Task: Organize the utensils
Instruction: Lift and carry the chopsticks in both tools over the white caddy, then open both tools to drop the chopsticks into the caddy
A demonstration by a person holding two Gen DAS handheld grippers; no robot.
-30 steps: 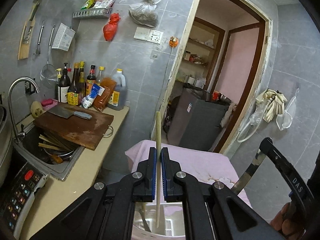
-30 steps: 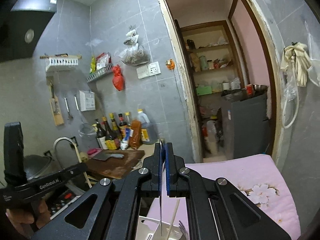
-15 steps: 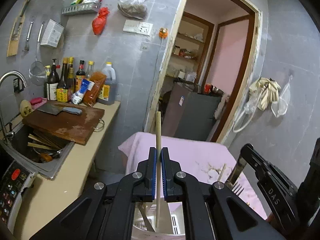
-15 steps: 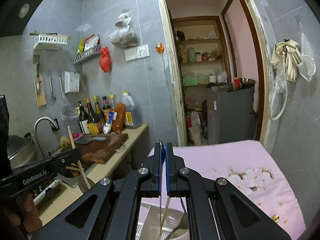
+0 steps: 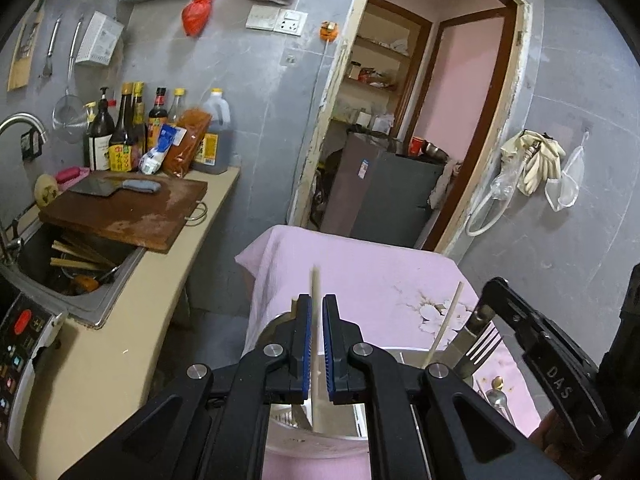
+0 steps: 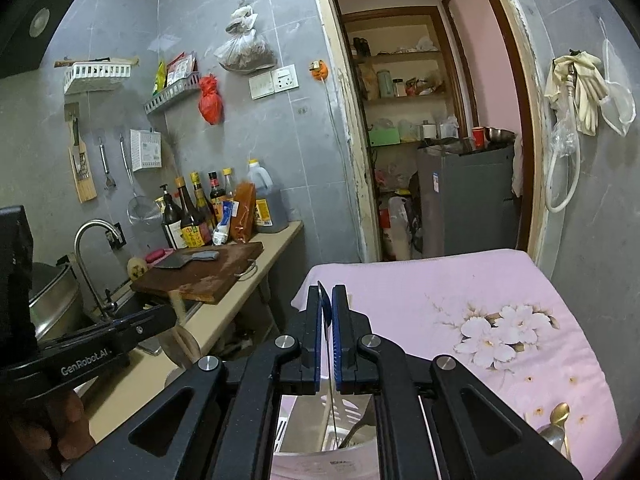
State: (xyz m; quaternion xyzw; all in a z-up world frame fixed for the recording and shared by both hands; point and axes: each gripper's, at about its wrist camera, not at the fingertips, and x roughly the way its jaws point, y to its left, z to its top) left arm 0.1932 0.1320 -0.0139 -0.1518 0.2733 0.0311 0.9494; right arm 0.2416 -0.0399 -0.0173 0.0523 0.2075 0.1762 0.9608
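My left gripper (image 5: 316, 312) stands with its blue pads slightly apart around a pale wooden chopstick (image 5: 315, 292) that stands upright, its lower end down in a white utensil holder (image 5: 316, 436). The chopstick no longer looks pinched. My right gripper (image 6: 327, 304) is shut on the thin handle of a metal fork (image 6: 329, 364), held over the same holder (image 6: 332, 436). In the left wrist view the fork's tines (image 5: 482, 346) and a second chopstick (image 5: 444, 328) show beside the right gripper's black body (image 5: 540, 344).
A pink flowered cloth (image 6: 460, 300) covers the table under the holder. A gold spoon (image 6: 558, 414) lies at its right edge. To the left is a counter with a cutting board and cleaver (image 5: 120, 208), a sink (image 5: 76, 264) and sauce bottles (image 5: 132, 136).
My left gripper's pads have parted a little and the chopstick has slid down, so less of it sticks up. Both grippers have come lower over the holder.
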